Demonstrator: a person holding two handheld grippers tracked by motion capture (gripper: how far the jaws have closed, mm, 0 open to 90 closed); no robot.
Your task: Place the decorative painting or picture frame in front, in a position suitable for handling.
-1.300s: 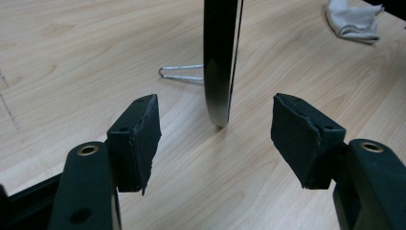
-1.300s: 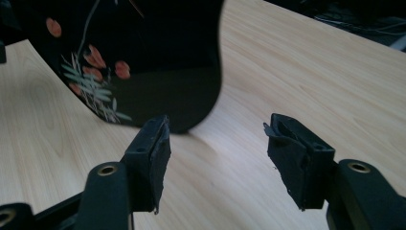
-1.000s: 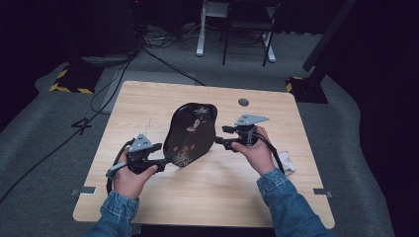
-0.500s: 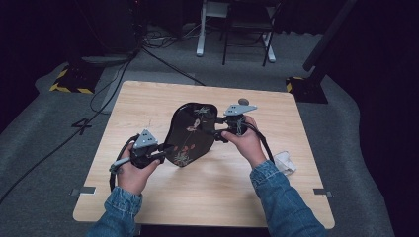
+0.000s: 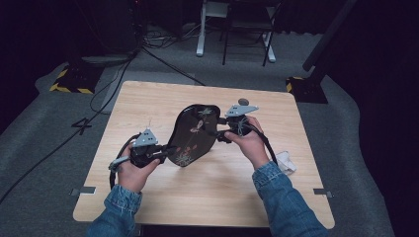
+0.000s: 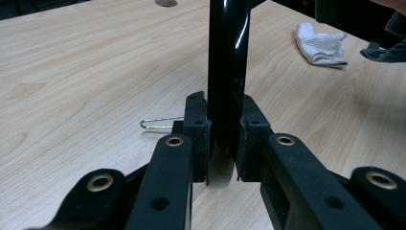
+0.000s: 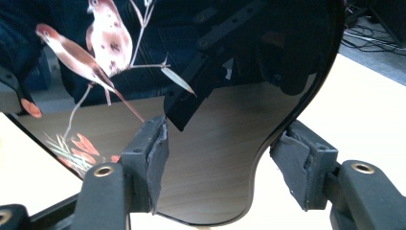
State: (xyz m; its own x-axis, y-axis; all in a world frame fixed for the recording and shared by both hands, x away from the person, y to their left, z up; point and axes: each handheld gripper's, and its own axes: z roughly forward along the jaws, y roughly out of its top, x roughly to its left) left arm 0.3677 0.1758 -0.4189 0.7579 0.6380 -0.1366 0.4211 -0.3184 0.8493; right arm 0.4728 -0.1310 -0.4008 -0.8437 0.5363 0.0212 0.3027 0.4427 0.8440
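- Leftmost in the high view, the left tool (image 5: 165, 152) sits in the person's left hand (image 5: 131, 170) near the front left part of the bench (image 5: 148, 98).
- Its jaws have just been closing, and in the left gripper view both pads are clamped on the thin edge of the black lacquered tray (image 6: 229, 72), which stands upright between them.
- Just left of that tool in the same view, a small wire clip (image 6: 160, 123) lies flat on the wood.
- Next, the tray (image 5: 193, 133) hangs tilted above the middle of the bench, spanning from 1 tool to the other, its painted bird and flower pattern facing up.
- Further right, the right tool (image 5: 221, 133) meets the tray's far upper edge, held by the right hand (image 5: 249, 143).
- From the right gripper view, its 2 pads (image 7: 154, 160) straddle a lobe of the glossy tray (image 7: 215, 158) with gaps on both sides, so it is released.
- Rightmost, a white cloth (image 5: 285, 162) lies near the bench's right edge.
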